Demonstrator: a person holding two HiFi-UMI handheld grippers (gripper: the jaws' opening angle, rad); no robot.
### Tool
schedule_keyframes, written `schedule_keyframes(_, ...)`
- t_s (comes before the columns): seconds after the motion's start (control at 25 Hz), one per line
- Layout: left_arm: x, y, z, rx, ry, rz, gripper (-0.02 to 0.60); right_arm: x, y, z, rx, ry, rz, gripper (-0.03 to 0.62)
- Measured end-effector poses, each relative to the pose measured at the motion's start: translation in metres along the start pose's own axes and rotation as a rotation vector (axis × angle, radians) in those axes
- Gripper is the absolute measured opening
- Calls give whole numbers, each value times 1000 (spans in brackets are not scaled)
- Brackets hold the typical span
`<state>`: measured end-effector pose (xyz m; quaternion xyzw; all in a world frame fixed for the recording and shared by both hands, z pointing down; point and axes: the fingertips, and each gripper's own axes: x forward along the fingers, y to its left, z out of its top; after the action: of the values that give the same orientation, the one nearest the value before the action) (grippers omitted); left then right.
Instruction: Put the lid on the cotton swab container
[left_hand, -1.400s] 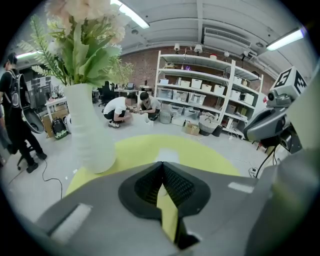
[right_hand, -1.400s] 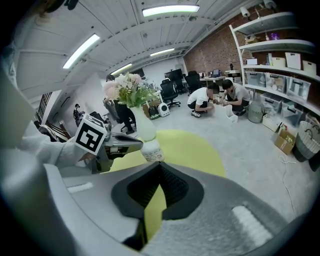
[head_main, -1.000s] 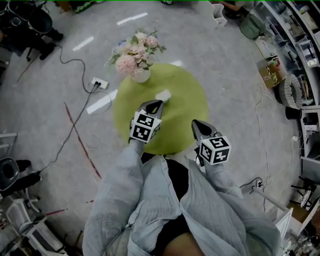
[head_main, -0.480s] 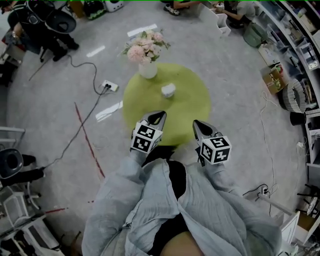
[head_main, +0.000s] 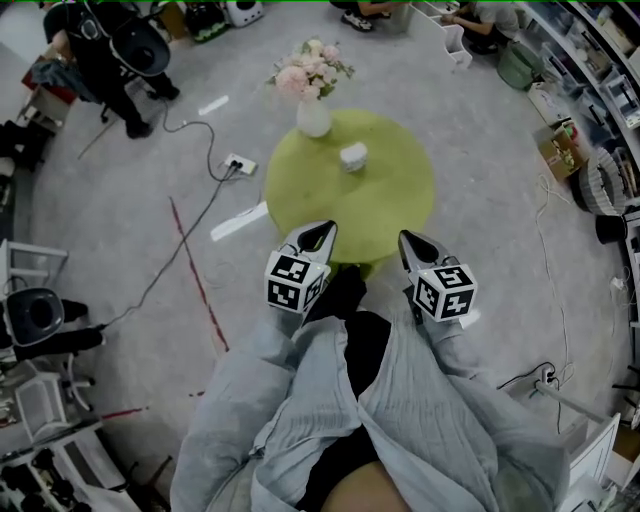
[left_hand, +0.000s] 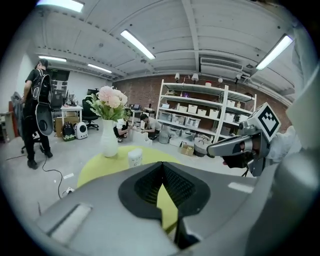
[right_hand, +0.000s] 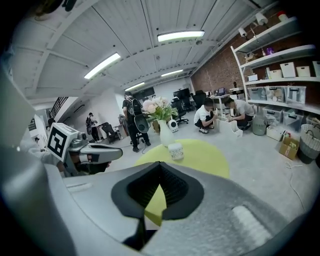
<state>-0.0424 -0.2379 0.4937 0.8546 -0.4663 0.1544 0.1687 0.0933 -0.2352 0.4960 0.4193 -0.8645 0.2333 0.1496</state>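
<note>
Jaws pressed together, empty
At the table's (head_main: 395, 215) near edge: left gripper (head_main: 322, 232), right gripper (head_main: 408, 241); cotton swab container (head_main: 353, 156) well apart

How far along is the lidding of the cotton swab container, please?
Nothing visibly done. The small white round container stands on the round yellow-green table. In hand: nothing; the left claw and right claw are shut and empty at its near edge. Left: finding and fitting a lid; none shows loose.

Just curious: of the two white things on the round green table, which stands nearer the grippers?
The short white tub; the tall white vase of pink flowers stands beyond it, at the far edge.
</note>
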Motion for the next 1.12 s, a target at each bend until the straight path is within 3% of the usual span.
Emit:
schedule_keyframes(0.4, -52, -27, 4, -79, -110, 10, 17, -35, 23, -16, -39, -44, 32, 2)
schedule_keyframes(1.12, -42, -31, -4, -83, -102, -6, 17, -45, 11, -8, -58, -97, 8, 2)
